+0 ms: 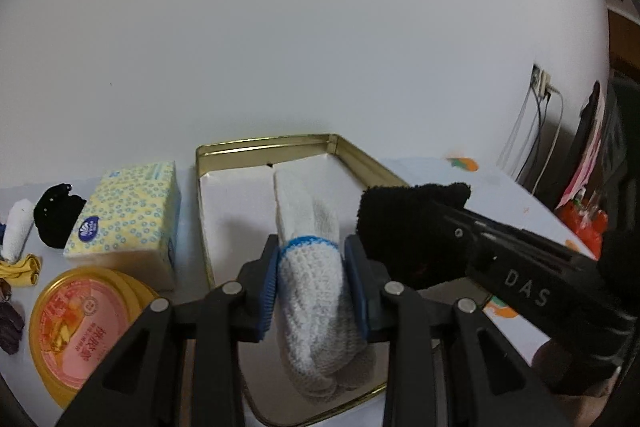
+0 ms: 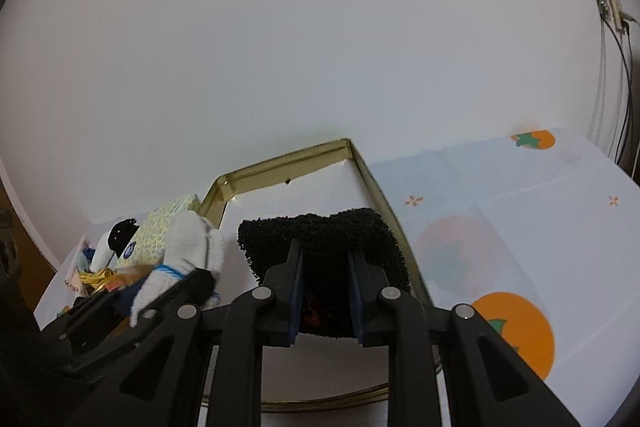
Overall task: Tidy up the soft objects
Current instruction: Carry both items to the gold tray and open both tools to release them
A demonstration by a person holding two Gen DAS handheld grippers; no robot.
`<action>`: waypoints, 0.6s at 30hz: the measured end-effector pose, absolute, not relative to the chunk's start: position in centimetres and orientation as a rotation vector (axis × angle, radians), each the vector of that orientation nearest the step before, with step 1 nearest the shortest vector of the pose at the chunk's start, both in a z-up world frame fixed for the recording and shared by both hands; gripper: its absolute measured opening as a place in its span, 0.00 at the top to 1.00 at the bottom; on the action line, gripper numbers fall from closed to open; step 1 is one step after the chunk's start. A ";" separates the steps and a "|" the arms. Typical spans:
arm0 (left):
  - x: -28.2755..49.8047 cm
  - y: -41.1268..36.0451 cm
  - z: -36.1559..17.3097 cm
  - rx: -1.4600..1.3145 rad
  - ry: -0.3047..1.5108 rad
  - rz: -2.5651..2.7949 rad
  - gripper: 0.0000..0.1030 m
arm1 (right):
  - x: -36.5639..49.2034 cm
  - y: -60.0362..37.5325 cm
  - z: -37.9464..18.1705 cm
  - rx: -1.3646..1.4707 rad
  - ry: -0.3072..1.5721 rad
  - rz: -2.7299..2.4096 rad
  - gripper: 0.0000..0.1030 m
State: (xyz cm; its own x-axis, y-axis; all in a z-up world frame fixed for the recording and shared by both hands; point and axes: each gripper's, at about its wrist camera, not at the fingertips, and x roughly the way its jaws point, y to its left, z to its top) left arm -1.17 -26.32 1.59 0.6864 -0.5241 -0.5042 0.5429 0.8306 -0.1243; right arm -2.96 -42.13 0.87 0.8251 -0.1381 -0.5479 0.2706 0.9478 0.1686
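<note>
My left gripper [image 1: 312, 271] is shut on a white knitted glove [image 1: 316, 291] with a blue cuff band, held above a gold-rimmed tin box [image 1: 352, 155]. My right gripper [image 2: 326, 283] is shut on a black fuzzy cloth [image 2: 324, 239], held over the same gold tin box [image 2: 376, 179]. In the left wrist view the black cloth [image 1: 408, 227] and the right gripper are just right of the glove. In the right wrist view the white glove [image 2: 188, 247] sits in the left gripper at the left.
Left of the tin stand a yellow tissue pack [image 1: 128, 219], a round yellow tin with a pink label [image 1: 84, 327], a black cloth [image 1: 56, 215], a white roll [image 1: 18, 231] and a yellow scrap [image 1: 22, 267]. The tablecloth [image 2: 520, 211] has orange fruit prints. Cables hang on the right wall.
</note>
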 end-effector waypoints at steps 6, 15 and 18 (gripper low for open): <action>-1.4 -26.2 0.8 0.066 0.551 -0.573 0.70 | -2.6 -42.0 0.2 0.242 0.577 -0.205 0.79; -2.7 -24.9 1.2 0.065 0.464 -0.496 0.03 | -4.6 -42.3 1.8 0.268 0.429 -0.258 0.19; -3.4 -24.9 1.5 0.101 0.416 -0.475 0.00 | -5.6 -41.5 2.7 0.218 0.351 -0.268 0.15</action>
State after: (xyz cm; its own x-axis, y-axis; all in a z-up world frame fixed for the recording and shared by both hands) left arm -3.41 -24.93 1.47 0.8076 -0.4230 -0.4109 0.4634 0.8861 -0.0014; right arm -5.60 -41.46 2.75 0.9042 -0.2201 -0.3659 0.2950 0.9415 0.1628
